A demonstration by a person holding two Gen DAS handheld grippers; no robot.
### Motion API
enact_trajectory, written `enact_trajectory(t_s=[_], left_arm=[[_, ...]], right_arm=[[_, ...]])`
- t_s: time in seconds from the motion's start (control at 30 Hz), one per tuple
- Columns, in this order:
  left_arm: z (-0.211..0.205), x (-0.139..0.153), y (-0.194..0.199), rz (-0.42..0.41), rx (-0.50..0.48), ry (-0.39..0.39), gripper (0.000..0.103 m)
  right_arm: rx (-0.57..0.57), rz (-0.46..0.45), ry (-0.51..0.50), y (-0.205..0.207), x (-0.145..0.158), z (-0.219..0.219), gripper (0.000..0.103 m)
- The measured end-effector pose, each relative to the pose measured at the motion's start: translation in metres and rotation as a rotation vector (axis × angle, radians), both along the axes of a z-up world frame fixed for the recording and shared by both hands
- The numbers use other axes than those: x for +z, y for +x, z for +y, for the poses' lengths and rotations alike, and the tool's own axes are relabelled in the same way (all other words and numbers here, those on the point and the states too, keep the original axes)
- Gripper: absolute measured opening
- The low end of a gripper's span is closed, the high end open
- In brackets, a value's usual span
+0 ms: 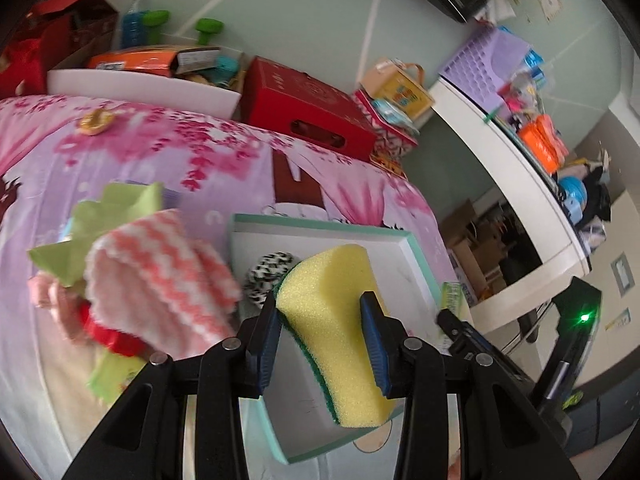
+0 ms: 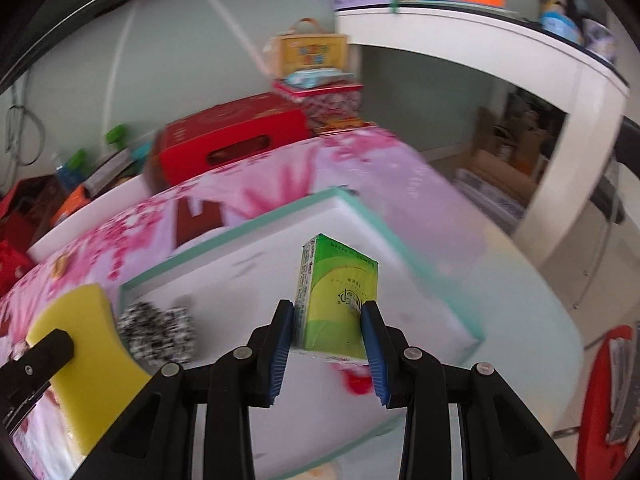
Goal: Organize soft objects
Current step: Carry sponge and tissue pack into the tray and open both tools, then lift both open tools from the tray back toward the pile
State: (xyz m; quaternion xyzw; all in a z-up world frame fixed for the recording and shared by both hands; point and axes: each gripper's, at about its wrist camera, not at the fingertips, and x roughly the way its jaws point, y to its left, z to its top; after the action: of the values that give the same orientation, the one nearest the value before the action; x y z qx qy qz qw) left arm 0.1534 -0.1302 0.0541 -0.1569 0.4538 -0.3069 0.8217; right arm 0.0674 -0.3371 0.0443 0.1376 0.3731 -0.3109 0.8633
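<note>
From the left wrist, the left gripper (image 1: 320,320) is clenched on a yellow sponge (image 1: 336,320) with a green scrubbing side, its pads pressing in from both sides. The sponge hangs above the near part of the white tray (image 1: 404,264) with the mint-green rim, which lies on the flowered bed cover (image 1: 160,152). Inside the tray, just behind the sponge, sits a black-and-white spotted soft thing (image 1: 268,270); what it is I cannot tell. Left of the tray, still on the cover, lies a loose heap: a pink-and-white zigzag cloth (image 1: 160,280) over a green cloth (image 1: 120,208), with something red under it, blurred.

From the right wrist, the right gripper (image 2: 328,320) grasps a green tissue pack (image 2: 336,300) held upright above the middle of the tray (image 2: 360,208). The spotted thing (image 2: 160,328) lies at the tray's left end, and the sponge (image 2: 88,344) shows beside it in the other gripper (image 2: 40,352).

As a judgement: one item is put away, two are carried over the tray and need only lowering and release, and the heap left of the tray remains to be collected.
</note>
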Motion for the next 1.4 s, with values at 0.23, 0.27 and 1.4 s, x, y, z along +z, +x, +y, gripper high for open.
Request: enact_trajectory(t_s=[0.23, 0.27, 1.4], left_arm=[[-0.037, -0.014, -0.001, -0.007, -0.068, 0.035, 0.041], [-0.04, -0.017, -0.001, -0.006, -0.072, 0.041, 0.041], [-0.036, -0.027, -0.005, -0.045, 0.025, 0.184, 0.085]], right_arm=[[-0.101, 0.021, 0.002, -0.016, -0.01, -0.029, 0.037], [-0.109, 0.022, 0.006, -0.017, -0.013, -0.033, 0.037], [0.001, 0.078, 0.067, -0.007, -0.028, -0.031, 0.078]])
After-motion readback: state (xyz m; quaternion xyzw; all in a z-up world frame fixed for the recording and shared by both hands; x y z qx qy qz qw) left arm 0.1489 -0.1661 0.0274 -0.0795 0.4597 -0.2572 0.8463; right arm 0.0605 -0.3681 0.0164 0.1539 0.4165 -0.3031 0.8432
